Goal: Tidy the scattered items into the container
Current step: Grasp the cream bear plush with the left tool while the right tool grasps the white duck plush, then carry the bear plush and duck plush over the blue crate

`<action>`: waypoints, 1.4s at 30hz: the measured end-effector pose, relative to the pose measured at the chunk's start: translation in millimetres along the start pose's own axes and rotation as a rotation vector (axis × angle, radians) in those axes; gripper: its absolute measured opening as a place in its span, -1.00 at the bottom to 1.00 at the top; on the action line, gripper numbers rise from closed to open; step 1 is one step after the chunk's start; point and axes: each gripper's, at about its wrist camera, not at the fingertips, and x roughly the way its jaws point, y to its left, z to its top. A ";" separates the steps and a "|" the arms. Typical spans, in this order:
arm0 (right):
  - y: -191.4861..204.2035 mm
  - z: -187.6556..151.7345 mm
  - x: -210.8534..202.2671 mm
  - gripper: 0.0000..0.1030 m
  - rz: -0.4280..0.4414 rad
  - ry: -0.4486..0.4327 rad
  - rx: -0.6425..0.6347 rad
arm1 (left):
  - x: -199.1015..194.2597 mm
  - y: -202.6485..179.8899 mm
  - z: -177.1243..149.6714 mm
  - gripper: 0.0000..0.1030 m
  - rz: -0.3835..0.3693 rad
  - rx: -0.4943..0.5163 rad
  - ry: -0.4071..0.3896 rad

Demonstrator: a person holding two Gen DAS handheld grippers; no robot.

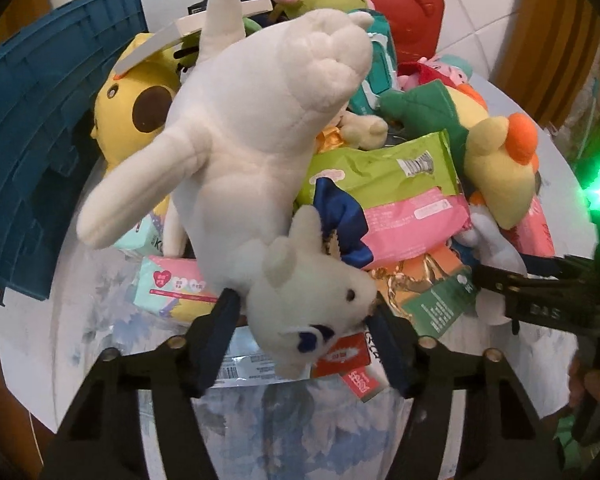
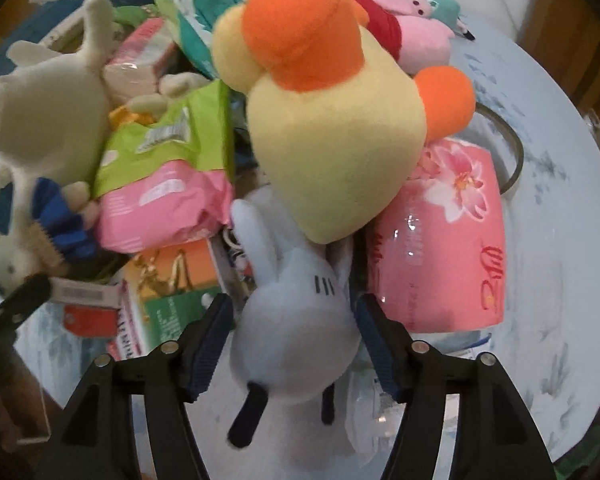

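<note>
A white plush animal [image 1: 236, 152] hangs head-down over the pile in the left wrist view. My left gripper [image 1: 304, 332] is shut on its head, one pad behind the ear and the other on the snout. In the right wrist view a pale blue bunny plush [image 2: 296, 336] lies under a yellow and orange plush [image 2: 332, 132]. My right gripper [image 2: 296, 340] stands open around the bunny's head, its pads close on either side without squeezing it. The blue crate [image 1: 24, 120] stands at the far left of the table.
A heap of plush toys, green, pink and orange packets and a pink tissue pack [image 2: 440, 240] covers the round white table [image 2: 560, 240]. A red bag [image 1: 404, 4] stands behind it. A metal rim [image 2: 516, 152] shows at the right. One right gripper finger [image 1: 512, 284] reaches in.
</note>
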 end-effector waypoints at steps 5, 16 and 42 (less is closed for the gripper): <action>1.0 0.3 5.6 0.32 0.031 0.006 0.012 | -5.9 -0.5 -4.2 -0.02 -0.014 0.012 0.001; -4.4 -21.1 -17.1 0.01 0.046 -0.005 -0.001 | -30.9 -12.7 -0.6 -0.02 -0.043 0.036 -0.051; 51.1 -31.5 -130.2 -0.01 0.119 -0.232 -0.039 | -86.8 -2.6 -14.8 -0.03 -0.064 0.061 -0.137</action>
